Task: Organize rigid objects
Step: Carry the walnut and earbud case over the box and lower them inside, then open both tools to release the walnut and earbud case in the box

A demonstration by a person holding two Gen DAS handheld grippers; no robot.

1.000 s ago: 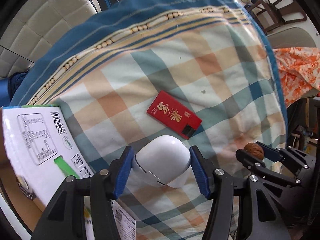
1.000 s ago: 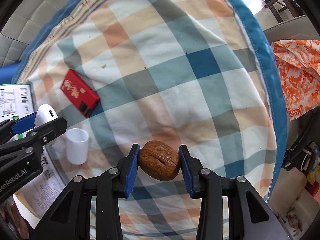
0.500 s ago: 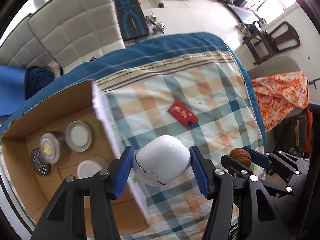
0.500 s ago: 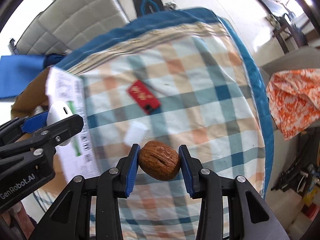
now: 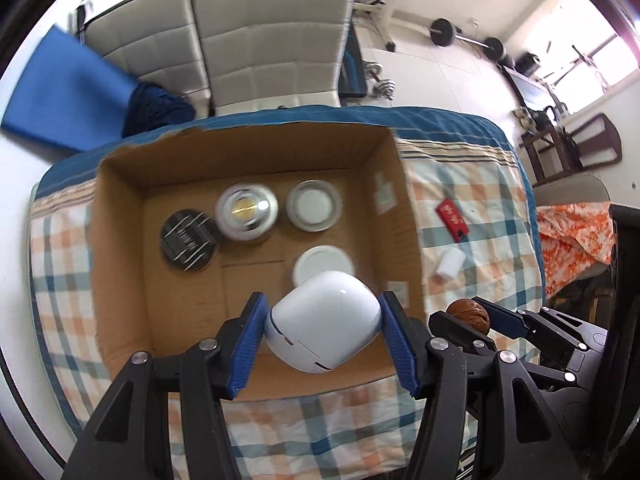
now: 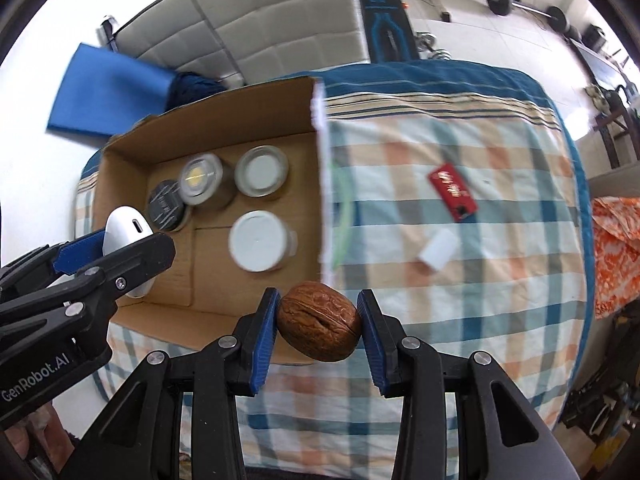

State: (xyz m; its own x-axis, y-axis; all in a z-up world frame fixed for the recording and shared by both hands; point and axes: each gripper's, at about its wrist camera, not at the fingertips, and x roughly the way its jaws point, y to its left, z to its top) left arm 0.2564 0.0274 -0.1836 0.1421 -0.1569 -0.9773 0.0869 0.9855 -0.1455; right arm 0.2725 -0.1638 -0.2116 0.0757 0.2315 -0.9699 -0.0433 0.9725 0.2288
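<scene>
My left gripper (image 5: 322, 330) is shut on a white earbud case (image 5: 324, 326), held high above the near right part of an open cardboard box (image 5: 120, 264). My right gripper (image 6: 318, 326) is shut on a brown walnut (image 6: 318, 326) over the box's near right corner (image 6: 316, 184). In the left wrist view the walnut (image 5: 468, 316) shows at the right; in the right wrist view the white case (image 6: 124, 232) shows at the left. Inside the box stand several jars and tins (image 5: 246, 210). A red packet (image 6: 452, 191) and a small white cup (image 6: 438, 254) lie on the checked cloth (image 6: 480, 300).
The box sits on the left half of a cloth-covered table. Behind it stand a white padded sofa (image 5: 272, 40) and a blue mat (image 5: 68, 92). An orange patterned cloth (image 5: 576, 236) hangs at the right. Weights and a rack lie on the floor beyond.
Both grippers have risen and swung left from over the checked cloth to above the box, each still holding its object. The box interior has come into view.
</scene>
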